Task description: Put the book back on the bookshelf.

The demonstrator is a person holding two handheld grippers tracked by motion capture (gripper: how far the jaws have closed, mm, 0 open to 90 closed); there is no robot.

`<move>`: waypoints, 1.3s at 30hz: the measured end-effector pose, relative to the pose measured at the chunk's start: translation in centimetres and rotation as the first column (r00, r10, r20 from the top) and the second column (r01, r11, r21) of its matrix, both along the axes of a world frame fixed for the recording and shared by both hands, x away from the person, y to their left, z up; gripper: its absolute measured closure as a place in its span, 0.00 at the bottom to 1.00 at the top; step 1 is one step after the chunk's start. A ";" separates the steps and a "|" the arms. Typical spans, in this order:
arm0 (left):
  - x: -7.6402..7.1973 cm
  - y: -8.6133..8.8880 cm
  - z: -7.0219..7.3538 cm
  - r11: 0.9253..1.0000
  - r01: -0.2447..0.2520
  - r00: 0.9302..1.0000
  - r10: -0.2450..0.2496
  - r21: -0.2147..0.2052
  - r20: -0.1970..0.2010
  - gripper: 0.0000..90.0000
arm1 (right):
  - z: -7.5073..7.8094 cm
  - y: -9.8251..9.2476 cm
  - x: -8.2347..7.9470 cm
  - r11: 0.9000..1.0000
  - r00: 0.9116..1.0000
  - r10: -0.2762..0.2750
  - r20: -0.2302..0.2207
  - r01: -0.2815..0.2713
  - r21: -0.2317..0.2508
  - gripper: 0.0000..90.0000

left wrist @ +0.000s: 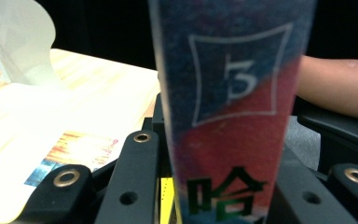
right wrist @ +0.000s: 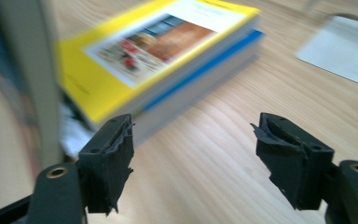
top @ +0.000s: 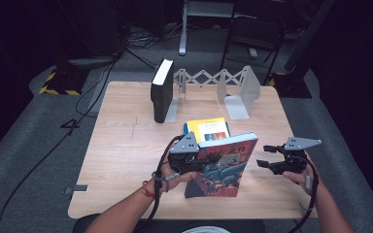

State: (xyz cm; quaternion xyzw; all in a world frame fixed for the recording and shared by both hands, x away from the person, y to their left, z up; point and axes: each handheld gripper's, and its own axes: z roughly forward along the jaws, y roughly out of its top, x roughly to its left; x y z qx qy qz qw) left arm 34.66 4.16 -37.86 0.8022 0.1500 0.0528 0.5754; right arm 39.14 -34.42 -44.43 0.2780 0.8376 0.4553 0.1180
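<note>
A book with a red and blue cover (top: pixel 228 167) stands tilted up off the table near the front edge. My left gripper (top: pixel 201 162) is shut on its spine side. In the left gripper view the spine (left wrist: pixel 233 116), marked with a "3", sits clamped between the two black jaws of that gripper (left wrist: pixel 214 154). My right gripper (top: pixel 263 156) hangs open just right of the book, apart from it and holding nothing. Its view shows the open gripper (right wrist: pixel 193 130) over bare wood, with the held book's page edge (right wrist: pixel 28 70) at the left.
A yellow book (top: pixel 212 128) lies flat on a blue one (right wrist: pixel 205 65) just behind the held book. At the back a black book (top: pixel 161 92) stands upright against an extendable bookend rack (top: pixel 213 77) with a metal end plate (top: pixel 245 90). The wooden table (top: pixel 121 145) is bare at the left.
</note>
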 end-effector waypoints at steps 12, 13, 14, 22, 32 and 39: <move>-0.2 -0.1 1.9 1.000 0.000 0.999 0.001 -0.023 0.040 0.82 | -2.9 -0.9 1.6 0.981 0.990 -0.137 -0.028 0.132 -0.142 0.28; -0.2 0.0 2.0 1.000 0.004 0.999 -0.003 -0.030 0.037 0.82 | -3.1 -0.9 1.7 0.980 0.990 -0.139 -0.029 0.133 -0.149 0.28; -0.2 0.0 2.2 0.999 0.004 0.999 -0.002 -0.037 0.040 0.82 | -3.2 -0.8 1.7 0.980 0.990 -0.135 -0.036 0.128 -0.154 0.28; 0.0 0.7 4.5 0.997 -0.020 0.995 0.026 -0.072 0.092 0.82 | -4.1 -0.7 2.1 0.975 0.988 -0.147 -0.050 0.136 -0.174 0.27; 2.4 2.0 5.7 0.990 -0.103 0.986 0.115 -0.098 0.124 0.82 | -4.6 -0.5 2.3 0.969 0.987 -0.151 -0.056 0.136 -0.206 0.26; 4.1 2.7 5.9 0.979 -0.184 0.972 0.195 -0.091 0.133 0.82 | -5.0 -0.6 2.6 0.969 0.985 -0.155 -0.078 0.137 -0.205 0.25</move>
